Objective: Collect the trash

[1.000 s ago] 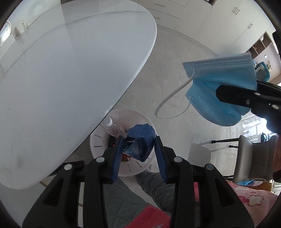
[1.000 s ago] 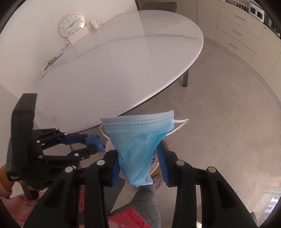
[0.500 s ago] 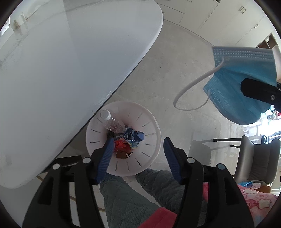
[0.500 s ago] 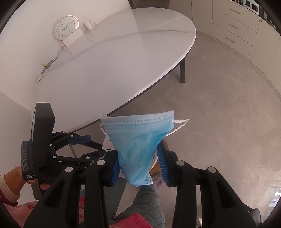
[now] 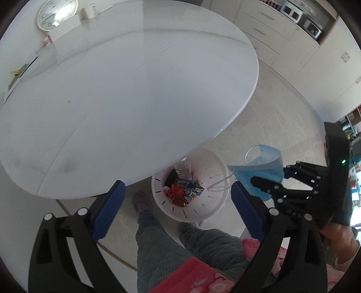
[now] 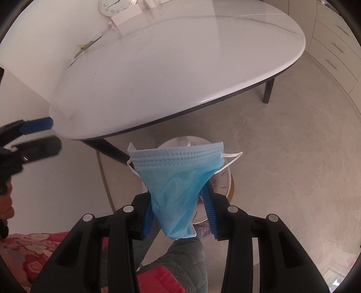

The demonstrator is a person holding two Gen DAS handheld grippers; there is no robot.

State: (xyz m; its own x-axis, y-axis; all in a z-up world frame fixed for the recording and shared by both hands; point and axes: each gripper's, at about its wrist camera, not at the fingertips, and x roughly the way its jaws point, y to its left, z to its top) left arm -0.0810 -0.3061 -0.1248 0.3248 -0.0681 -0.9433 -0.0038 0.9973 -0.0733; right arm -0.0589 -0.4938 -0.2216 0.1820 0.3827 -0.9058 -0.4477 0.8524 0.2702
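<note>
In the right wrist view the face mask (image 6: 178, 178) hides most of the white bin (image 6: 222, 180) behind it, so its content cannot be seen there. The far rim of the bin (image 5: 212, 155) goes under the edge of the table (image 5: 126, 94) in the left wrist view. The clock (image 6: 115, 5) is cut by the top edge. The left gripper (image 6: 38, 135) at the left edge is blurred.

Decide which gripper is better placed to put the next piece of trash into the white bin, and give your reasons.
Right. The right gripper grips the blue face mask just above the white bin; the left gripper has nothing between its opening jaws.
</note>
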